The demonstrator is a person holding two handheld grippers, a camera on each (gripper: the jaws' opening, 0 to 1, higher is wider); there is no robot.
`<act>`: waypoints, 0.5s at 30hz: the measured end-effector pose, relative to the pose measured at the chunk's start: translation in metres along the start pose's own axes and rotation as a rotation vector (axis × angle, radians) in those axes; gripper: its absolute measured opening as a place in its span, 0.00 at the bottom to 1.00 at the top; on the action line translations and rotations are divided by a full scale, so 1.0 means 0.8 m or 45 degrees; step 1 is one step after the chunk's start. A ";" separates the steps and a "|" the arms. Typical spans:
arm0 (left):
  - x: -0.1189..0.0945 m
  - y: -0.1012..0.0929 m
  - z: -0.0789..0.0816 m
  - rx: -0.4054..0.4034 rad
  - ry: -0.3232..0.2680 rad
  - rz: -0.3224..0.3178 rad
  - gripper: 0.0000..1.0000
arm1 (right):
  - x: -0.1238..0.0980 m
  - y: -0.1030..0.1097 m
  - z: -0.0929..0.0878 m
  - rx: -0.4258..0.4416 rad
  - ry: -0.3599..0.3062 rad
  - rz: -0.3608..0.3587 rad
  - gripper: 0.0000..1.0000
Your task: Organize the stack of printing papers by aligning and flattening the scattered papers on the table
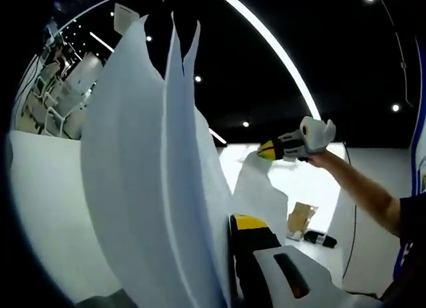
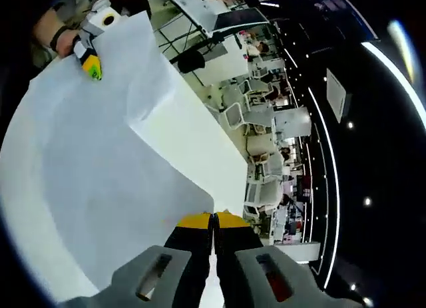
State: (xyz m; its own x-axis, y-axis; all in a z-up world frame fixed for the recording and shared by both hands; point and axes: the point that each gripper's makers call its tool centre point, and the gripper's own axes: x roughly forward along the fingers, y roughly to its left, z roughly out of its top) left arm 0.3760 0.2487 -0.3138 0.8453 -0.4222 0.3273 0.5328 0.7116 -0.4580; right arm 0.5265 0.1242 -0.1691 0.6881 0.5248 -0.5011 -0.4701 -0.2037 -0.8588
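Aloft, papers [image 2: 100, 155] between both tongs [image 2: 213, 218]

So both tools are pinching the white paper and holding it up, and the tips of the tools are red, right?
Almost. Both tools do pinch the paper and hold it up, but their tips are yellow, not red. The right gripper view shows the right tool with yellow tips shut on the sheet, and the left tool likewise at the far edge.

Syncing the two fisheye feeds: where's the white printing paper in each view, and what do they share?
Left gripper view: the white printing paper sheets stand upright left of centre, edge-on, beside the left gripper's yellow-tipped jaw.
Right gripper view: the sheets spread broadly across the left half, pinched at the bottom by the right gripper.
Shared landmark: the curved white ceiling light strip.
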 end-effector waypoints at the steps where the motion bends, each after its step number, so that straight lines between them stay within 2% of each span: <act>1: 0.000 0.000 -0.001 0.003 0.003 -0.001 0.08 | 0.000 -0.001 0.007 -0.018 -0.014 -0.012 0.00; 9: 0.002 -0.002 -0.006 0.034 0.025 -0.002 0.09 | -0.003 0.003 0.060 -0.083 -0.099 -0.068 0.00; 15: 0.002 -0.005 -0.010 0.056 0.039 -0.008 0.10 | 0.001 0.006 0.113 -0.116 -0.215 -0.132 0.00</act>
State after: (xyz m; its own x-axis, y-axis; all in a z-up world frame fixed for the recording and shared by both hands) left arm 0.3755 0.2406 -0.3178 0.8433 -0.4432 0.3040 0.5362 0.7328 -0.4190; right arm 0.4748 0.1986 -0.1637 0.6240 0.6764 -0.3913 -0.3443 -0.2116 -0.9147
